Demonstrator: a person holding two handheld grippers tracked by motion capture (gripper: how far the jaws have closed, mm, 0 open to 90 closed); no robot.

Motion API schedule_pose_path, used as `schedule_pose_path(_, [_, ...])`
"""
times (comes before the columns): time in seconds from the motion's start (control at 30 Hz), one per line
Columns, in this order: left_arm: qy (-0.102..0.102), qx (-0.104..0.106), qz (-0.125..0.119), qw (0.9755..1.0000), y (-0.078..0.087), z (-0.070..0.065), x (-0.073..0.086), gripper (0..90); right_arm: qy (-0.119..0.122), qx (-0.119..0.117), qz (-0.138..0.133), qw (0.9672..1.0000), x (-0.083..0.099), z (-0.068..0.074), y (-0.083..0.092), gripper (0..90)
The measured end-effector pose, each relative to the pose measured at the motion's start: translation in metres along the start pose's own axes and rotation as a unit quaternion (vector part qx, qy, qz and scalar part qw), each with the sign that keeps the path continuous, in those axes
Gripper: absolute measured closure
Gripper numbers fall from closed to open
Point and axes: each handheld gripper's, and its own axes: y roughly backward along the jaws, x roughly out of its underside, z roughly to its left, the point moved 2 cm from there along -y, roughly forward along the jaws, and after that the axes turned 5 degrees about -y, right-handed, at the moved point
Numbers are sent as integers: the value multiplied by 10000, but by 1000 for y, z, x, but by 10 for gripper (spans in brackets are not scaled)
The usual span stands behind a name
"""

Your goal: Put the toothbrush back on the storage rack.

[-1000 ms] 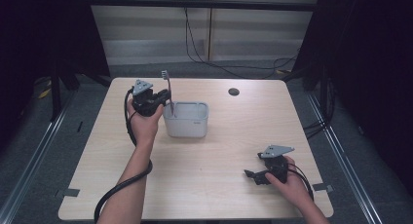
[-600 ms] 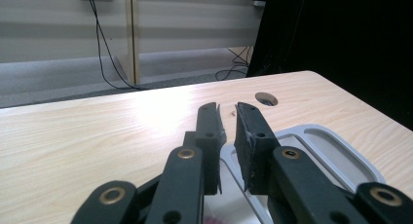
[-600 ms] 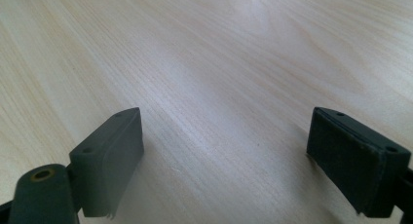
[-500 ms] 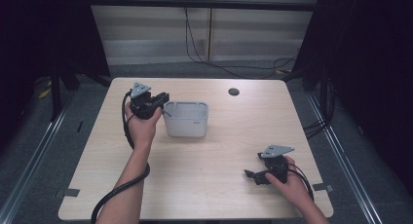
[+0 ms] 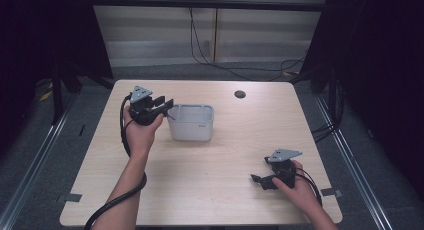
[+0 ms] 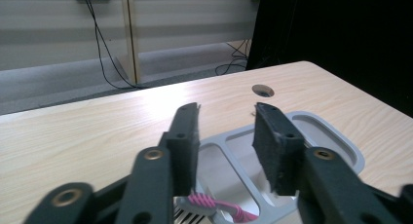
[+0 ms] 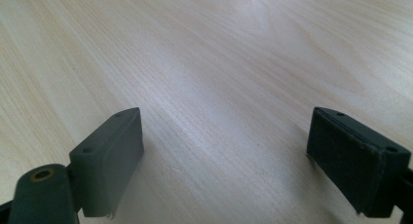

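A grey divided container (image 5: pixel 192 131) stands on the wooden table left of centre. Inside its near compartment lies a pink toothbrush (image 6: pixel 214 204), seen in the left gripper view. My left gripper (image 5: pixel 165 102) hovers at the container's left end, open, with nothing between its jaws (image 6: pixel 226 112). The container's rim (image 6: pixel 336 141) runs below and beyond the jaws. At the table's front right, my right gripper (image 5: pixel 257 180) rests low on the wood, wide open, pointing left. Bare table shows between its jaws (image 7: pixel 226 121).
A round cable hole (image 5: pixel 240 94) sits in the table behind and to the right of the container. Black cables (image 5: pixel 200 50) run along the floor and wall past the far edge. Metal rails (image 5: pixel 40 140) flank the table.
One second ago my left gripper held a thin upright toothbrush over the container. It has since opened and the toothbrush now lies in the container. The right gripper stayed still.
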Motion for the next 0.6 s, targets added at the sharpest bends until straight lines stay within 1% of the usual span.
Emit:
schedule_pose_path(0.07, [-53,-43,19,10000,2,0,0,539,0,1,0,10000,0,0,0,127])
schedule_pose_path(0.13, [-45,-45,36,10000,4,0,0,471,1,0,0,10000,0,0,0,127])
schedule_pose_path(0.2, [-82,-45,50,9999,6,0,1,437,0,0,0,10000,0,0,0,127])
schedule_pose_path(0.3, [-81,-16,80,9999,9,-1,2,390,0,-1,0,10000,0,0,0,127])
schedule_pose_path(0.37, [-100,13,80,9999,12,-1,3,384,2,1,-1,10000,0,0,0,127])
schedule_pose_path(0.43, [-164,28,93,9998,14,-1,3,371,3,1,-1,10000,0,0,0,128])
schedule_pose_path(0.5, [-139,39,110,9998,17,-2,5,363,6,1,-1,10000,0,0,0,128])
schedule_pose_path(0.6, [-171,65,163,9997,20,-3,6,347,1,1,1,10000,0,0,0,127])
